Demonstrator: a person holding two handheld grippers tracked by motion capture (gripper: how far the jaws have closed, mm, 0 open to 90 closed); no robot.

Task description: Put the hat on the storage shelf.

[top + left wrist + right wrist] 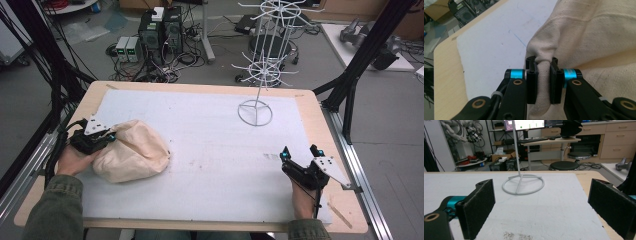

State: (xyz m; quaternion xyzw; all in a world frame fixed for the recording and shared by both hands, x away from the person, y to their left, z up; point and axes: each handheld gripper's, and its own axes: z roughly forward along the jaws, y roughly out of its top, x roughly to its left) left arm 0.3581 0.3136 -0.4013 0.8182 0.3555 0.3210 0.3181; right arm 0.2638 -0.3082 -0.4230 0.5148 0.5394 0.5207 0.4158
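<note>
Left gripper (111, 138) is lying at the near-left of the table (310, 107), pressing into the left edge of a cream canvas bag (135, 150); the bag is slumping in a soft heap on the white mat (210, 150), just right of that gripper and touching it; in the left gripper view the jaws are clamping a pinched fold of the canvas (544, 62), closed down tight on the cloth, with the rest of the bag bulging above and to the right; right gripper (300, 152) is resting at the near-right of the mat, well apart from the bag, jaws standing wide with nothing between the pads (477, 205); a white wire display stand (256, 111) is standing at the far right of the mat, its ring base (523, 185) lying ahead of the right gripper.
</note>
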